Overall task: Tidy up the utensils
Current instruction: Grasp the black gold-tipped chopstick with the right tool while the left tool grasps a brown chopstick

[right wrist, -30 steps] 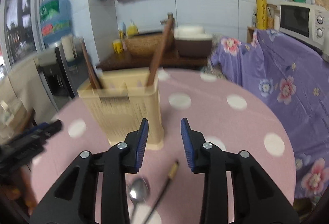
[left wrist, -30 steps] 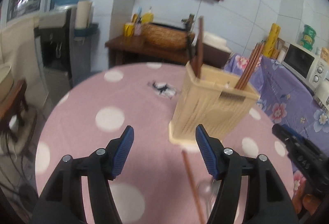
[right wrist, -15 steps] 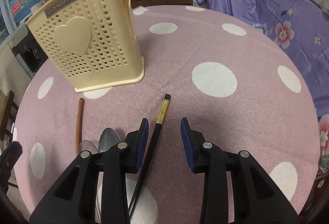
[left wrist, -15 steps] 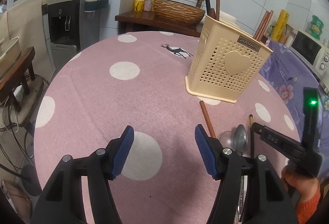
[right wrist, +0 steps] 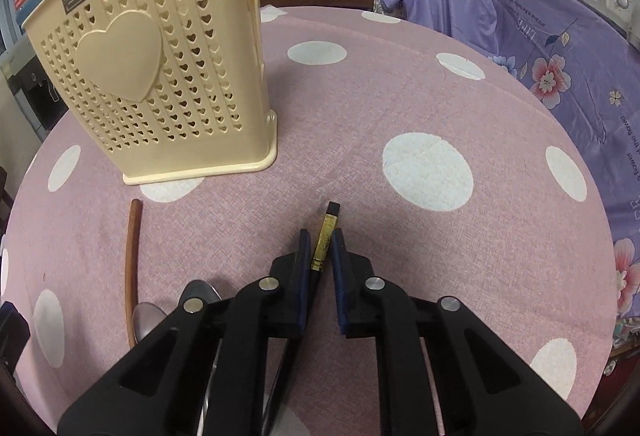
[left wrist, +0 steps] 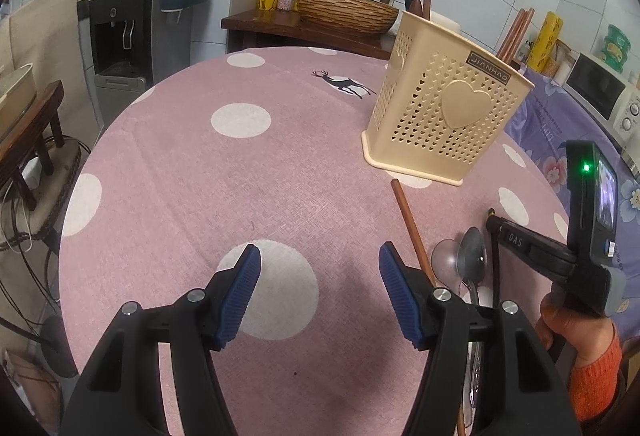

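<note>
The right gripper (right wrist: 322, 250) has just closed and pinches the black chopstick (right wrist: 329, 232) near its gold-banded end, low in the frame's centre. Lift it clear of the spoons (left wrist: 470, 256) before swinging toward the perforated cream utensil holder (right wrist: 148, 75), upper left. The left gripper (left wrist: 320, 288) hangs spread, holding nothing.

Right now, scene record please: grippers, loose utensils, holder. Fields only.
right gripper: has just been closing, now shut on the black chopstick near its gold-banded end
left gripper: open, nothing between its pads, over the pink dotted tablecloth
loose on cloth: brown chopstick, two metal spoons
utensil holder: beige, upright, heart on front, brown chopsticks already standing in it
</note>
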### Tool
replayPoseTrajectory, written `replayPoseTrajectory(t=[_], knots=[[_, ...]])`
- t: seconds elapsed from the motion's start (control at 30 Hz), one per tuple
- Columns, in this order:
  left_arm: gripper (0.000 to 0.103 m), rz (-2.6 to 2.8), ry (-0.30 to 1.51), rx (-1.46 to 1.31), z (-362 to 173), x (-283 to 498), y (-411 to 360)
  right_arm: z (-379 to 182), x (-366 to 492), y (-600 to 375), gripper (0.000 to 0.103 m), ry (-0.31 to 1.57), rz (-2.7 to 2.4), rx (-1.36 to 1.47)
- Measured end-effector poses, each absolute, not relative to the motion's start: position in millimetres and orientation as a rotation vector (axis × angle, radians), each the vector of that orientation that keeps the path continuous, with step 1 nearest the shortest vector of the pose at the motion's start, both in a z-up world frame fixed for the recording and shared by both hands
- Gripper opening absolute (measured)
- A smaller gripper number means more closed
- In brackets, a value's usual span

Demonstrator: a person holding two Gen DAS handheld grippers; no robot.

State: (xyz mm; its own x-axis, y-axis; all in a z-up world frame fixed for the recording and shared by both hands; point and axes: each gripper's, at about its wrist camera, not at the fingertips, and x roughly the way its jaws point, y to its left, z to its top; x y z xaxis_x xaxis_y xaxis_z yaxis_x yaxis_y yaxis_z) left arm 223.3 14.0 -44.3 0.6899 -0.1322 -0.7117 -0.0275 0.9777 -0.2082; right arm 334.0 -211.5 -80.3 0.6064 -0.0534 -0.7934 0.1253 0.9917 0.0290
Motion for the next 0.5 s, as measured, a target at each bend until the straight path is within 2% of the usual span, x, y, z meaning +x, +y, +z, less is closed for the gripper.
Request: replayPoseTrajectory(t=[0.23, 0.37, 0.5], knots=[[0.059, -0.099, 0.853, -0.194, -48.4, 236.7, 1.8, -75.9, 329.1, -229.9, 0.008, 0.920, -0.044, 0.211], [0.049, -0.129, 0.892, -0.187, -49.3, 253.6, -10.0, -61.6, 312.3, -240.5, 0.008, 0.868, -0.005, 0.260], [0.042, -0.158, 0.914, -0.142, -50.4, 272.4, -34.1, -43.9, 295.3, -244.7, 0.008, 0.807, 0.024, 0.278]])
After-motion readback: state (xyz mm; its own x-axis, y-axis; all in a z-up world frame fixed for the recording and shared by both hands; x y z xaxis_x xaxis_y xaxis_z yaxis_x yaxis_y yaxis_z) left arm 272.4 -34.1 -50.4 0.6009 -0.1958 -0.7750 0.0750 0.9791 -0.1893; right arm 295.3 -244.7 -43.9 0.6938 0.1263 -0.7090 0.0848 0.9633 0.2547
